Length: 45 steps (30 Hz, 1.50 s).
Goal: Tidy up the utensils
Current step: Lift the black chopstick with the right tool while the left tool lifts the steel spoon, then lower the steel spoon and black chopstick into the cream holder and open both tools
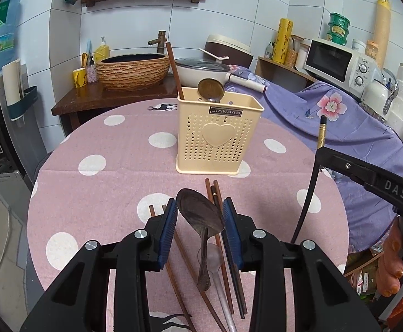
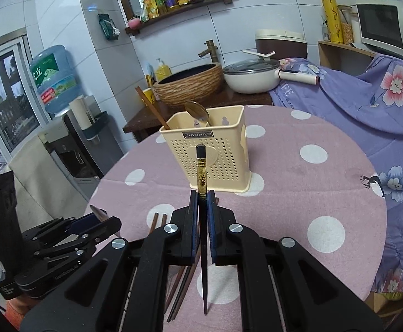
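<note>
Nearest, the left gripper (image 1: 200,222) is pinching a dark wooden spoon (image 1: 200,215) by the edges of its bowl, the handle hanging down toward the camera above the loose pile on the table (image 1: 104,182). Under it the remaining brown chopsticks (image 1: 179,251) and a clear plastic spoon (image 1: 215,260) are lying side by side on the pink polka-dot cloth.

Beside it, the right gripper (image 2: 201,207) is pressed together on a black chopstick (image 2: 201,171) with a gold band, holding it near its top so the tip is pointing down and back toward the person. A gold character is printed on that band, but I cannot read it. On the right gripper's arm the letters "DAS" are showing in the left wrist view.

Farther out, the cream holder (image 1: 219,127) is standing upright near the middle of the table, already holding a gold metal spoon (image 1: 211,88) and one brown chopstick (image 1: 175,69). Its small plate is reading "JIANHAO".

Judging by this, the carrying step is under way: both pieces are lifted and not yet over the holder. Next, each one probably needs bringing above the open top, turning handle or tip downward, and lowering in without knocking the holder over.

Beyond, the water jug's and bottles' labels are too small to read.
</note>
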Tool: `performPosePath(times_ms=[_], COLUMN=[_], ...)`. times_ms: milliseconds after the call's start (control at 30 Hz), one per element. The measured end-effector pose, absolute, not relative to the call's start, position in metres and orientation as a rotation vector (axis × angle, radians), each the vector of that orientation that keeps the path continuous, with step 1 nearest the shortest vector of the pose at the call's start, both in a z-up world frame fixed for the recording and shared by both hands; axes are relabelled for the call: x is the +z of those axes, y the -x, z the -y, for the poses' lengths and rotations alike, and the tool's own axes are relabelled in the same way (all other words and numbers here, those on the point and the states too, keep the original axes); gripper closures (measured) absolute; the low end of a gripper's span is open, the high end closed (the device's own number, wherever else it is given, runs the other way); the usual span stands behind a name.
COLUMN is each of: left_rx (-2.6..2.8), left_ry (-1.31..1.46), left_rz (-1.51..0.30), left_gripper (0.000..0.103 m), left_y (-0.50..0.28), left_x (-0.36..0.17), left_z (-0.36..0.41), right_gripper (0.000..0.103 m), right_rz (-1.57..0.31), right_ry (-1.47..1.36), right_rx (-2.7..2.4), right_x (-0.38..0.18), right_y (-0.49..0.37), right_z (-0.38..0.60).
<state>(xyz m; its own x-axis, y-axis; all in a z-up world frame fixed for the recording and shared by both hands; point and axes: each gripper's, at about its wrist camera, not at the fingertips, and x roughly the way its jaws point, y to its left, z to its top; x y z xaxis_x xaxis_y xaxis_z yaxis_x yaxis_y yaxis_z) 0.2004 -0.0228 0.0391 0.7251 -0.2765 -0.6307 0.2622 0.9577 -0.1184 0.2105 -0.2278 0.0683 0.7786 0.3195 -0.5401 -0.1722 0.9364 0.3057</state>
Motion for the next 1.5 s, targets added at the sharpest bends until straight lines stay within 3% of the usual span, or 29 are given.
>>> performPosePath(times_ms=[600, 1133, 1300, 1500], left_rx=[-0.336, -0.327, -0.262, -0.235], left_ry=[0.048, 0.12, 0.109, 0.129], left_rz=[-0.686, -0.455, -0.438, -0.492], left_gripper=[0.069, 0.069, 0.069, 0.069], left_y=[-0.234, -0.321, -0.35, -0.373], left_x=[0.068, 0.2, 0.195, 0.156], left_z=[0.027, 0.051, 0.059, 0.056], right_gripper=[0.096, 0.095, 0.095, 0.096], right_rz=[-0.547, -0.406, -0.393, -0.405], right_ry=[-0.172, -0.256, -0.248, -0.22], right_rx=[0.291, 0.3, 0.233, 0.188], right_x=[0.109, 0.236, 0.244, 0.217], right_y=[-0.211, -0.288, -0.32, -0.341], right_z=[0.223, 0.237, 0.238, 0.236])
